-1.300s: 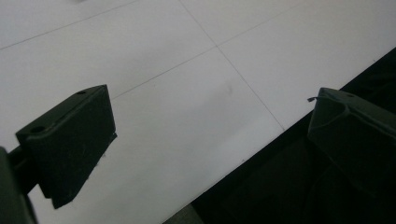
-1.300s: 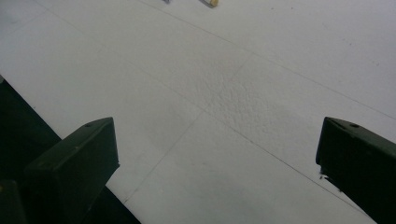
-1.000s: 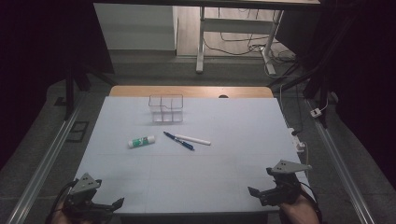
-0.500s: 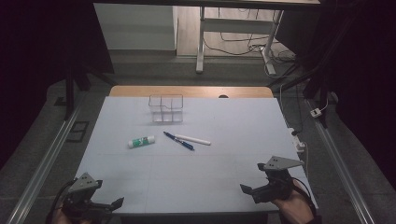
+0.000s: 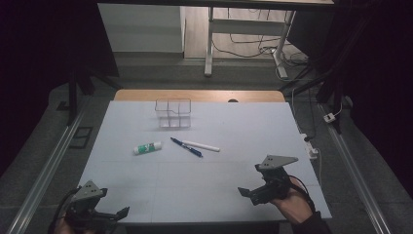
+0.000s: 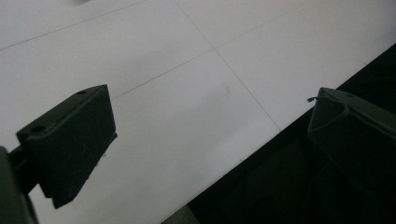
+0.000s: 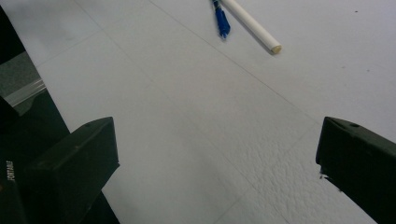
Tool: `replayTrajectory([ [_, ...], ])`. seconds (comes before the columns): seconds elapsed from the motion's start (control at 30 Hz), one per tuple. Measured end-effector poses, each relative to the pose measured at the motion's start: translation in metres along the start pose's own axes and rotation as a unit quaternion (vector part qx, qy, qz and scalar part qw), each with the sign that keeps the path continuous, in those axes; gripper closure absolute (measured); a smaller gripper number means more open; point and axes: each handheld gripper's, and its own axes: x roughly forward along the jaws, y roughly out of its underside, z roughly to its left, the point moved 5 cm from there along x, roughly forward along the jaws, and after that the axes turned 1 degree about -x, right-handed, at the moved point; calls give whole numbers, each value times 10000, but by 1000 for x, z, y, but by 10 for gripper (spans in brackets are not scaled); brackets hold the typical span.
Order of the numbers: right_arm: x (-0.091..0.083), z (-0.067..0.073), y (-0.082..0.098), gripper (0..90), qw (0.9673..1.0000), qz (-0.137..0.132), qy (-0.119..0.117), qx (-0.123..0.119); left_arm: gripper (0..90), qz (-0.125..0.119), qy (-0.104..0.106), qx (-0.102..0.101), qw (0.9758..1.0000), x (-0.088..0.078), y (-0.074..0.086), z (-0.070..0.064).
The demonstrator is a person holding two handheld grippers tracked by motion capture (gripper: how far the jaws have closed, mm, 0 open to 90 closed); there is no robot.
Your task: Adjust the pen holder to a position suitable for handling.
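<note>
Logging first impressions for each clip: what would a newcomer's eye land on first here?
Probably the white table, bright against dark surroundings, with a small group near its middle: a blue pen and white pen meeting in a V, and a glue stick to their left. Behind them stands a clear divided organizer. The left gripper and right gripper wait open at the near edge.

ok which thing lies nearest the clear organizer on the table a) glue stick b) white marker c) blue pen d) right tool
c, the blue pen: its upper end lies just below the clear organizer, closer than the glue stick or the white marker.
</note>
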Motion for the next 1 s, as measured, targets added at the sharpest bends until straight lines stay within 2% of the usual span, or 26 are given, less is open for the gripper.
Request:
replayTrajectory([
  [0.3, 12, 1, -11, 0, 9999, -74, -66, 31, 12, -8, 8, 3, 10000, 0, 0, 0],
  [0.63, 28, 2, -24, 0, 9999, -71, -102, -115, 0, -31, -115, 7, 9999, -1, -1, -1],
  [0.7, 31, 2, -28, 0, 9998, -102, -109, -107, 0, -199, -78, -29, 9998, -2, -4, 0],
  [0.8, 36, 1, -33, 0, 9998, -140, -137, -91, 0, -232, -89, -52, 9997, 0, -7, 0],
  [0.9, 41, 0, -38, 0, 9997, -146, -153, -76, 0, -222, -118, -8, 9997, 3, -12, 1],
  [1.0, 45, -1, -41, 0, 9997, -179, -132, -86, 0, -281, -76, 130, 9995, 7, -20, 3],
])
